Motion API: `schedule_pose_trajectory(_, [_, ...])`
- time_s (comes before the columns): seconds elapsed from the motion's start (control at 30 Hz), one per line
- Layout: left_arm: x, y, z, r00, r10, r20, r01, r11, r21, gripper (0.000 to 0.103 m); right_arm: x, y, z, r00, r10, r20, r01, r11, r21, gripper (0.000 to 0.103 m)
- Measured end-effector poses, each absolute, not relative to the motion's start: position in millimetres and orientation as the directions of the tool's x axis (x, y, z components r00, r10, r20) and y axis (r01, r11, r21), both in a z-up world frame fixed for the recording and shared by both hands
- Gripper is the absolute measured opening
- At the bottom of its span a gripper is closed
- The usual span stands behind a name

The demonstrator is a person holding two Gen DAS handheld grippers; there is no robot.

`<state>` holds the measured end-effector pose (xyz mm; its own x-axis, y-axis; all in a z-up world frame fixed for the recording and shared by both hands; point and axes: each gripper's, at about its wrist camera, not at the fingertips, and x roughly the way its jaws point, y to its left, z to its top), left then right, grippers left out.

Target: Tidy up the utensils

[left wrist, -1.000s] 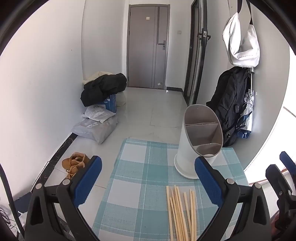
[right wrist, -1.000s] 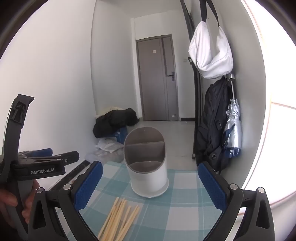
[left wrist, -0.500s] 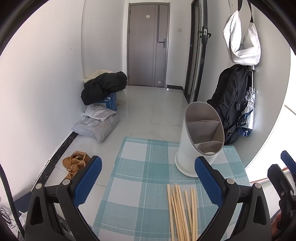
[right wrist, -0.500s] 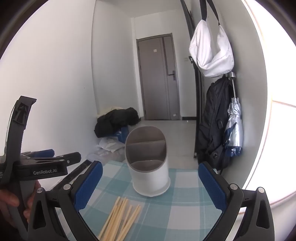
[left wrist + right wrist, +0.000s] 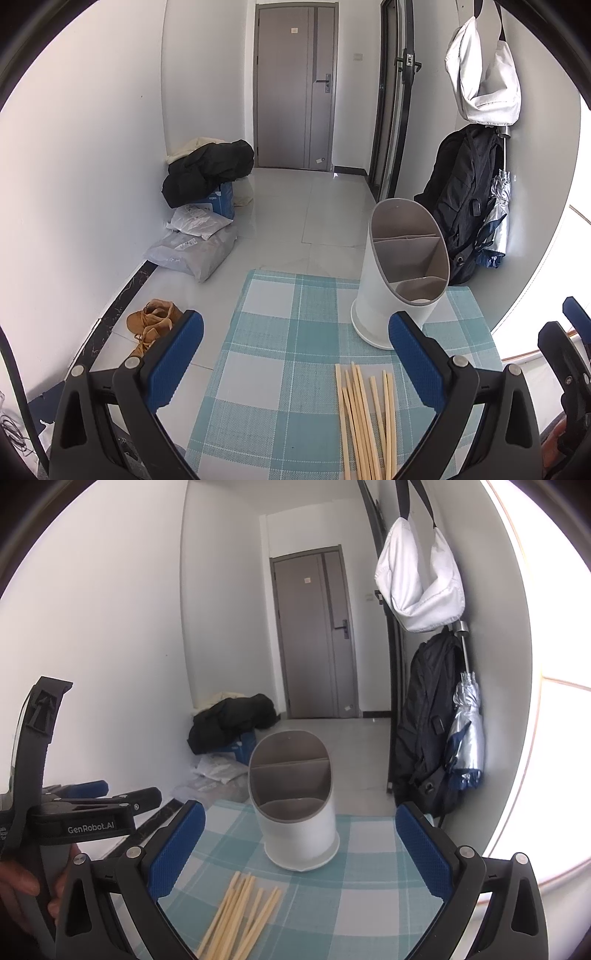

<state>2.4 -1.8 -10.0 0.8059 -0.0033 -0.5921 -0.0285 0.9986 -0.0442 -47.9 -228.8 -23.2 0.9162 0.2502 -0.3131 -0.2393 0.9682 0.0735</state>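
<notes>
Several wooden chopsticks (image 5: pixel 365 421) lie loose on a teal checked placemat (image 5: pixel 280 369); they also show in the right wrist view (image 5: pixel 240 912). A white utensil holder (image 5: pixel 399 273) with grey divided compartments stands upright behind them, seen too in the right wrist view (image 5: pixel 295 805), and looks empty. My left gripper (image 5: pixel 295 362) is open and empty, above the mat, left of the chopsticks. My right gripper (image 5: pixel 301 853) is open and empty, held above the chopsticks and in front of the holder.
A black backpack (image 5: pixel 465 203), a folded umbrella (image 5: pixel 465 734) and a white bag (image 5: pixel 421 579) hang on the right wall. On the floor at left lie dark clothes (image 5: pixel 207 170), plastic parcels (image 5: pixel 195 247) and brown shoes (image 5: pixel 151 325). A grey door (image 5: pixel 295 85) is at the back.
Both grippers have shifted only slightly; the holder and chopsticks appear a touch lower and nearer in the views. Jaws stay open.
</notes>
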Motion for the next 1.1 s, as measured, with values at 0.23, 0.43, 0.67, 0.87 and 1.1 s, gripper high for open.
schedule_pose_trajectory(0.23, [3.0,-0.5,-10.3,0.804,-0.006,-0.595,-0.027,0.999,-0.047,0.098,-48.3,-228.4,-23.0,0.917,0.251,-0.311,-0.241,0.968,0.07,0.103])
schedule_pose_trajectory(0.43, [4.0,-0.3,-10.4,0.802,-0.006,-0.597,-0.027,0.999,-0.046,0.098,-49.8,-228.5,-23.2,0.919,0.246,-0.307,-0.235,0.969,0.071,0.103])
schedule_pose_trajectory(0.67, [0.6,-3.2,-8.1,0.812,-0.001,-0.583,-0.021,0.999,-0.03,0.098,-51.1,-228.8,-22.9,0.922,0.242,-0.303,-0.232,0.97,0.071,0.103])
schedule_pose_trajectory(0.87, [0.5,-1.9,-7.4,0.812,-0.003,-0.584,-0.021,0.999,-0.035,0.098,-51.1,-229.1,-22.8,0.921,0.245,-0.303,-0.235,0.969,0.072,0.103])
schedule_pose_trajectory(1.1, [1.5,-2.6,-7.8,0.807,-0.005,-0.59,-0.02,0.999,-0.036,0.098,-50.7,-229.7,-22.8,0.919,0.245,-0.309,-0.233,0.969,0.078,0.103])
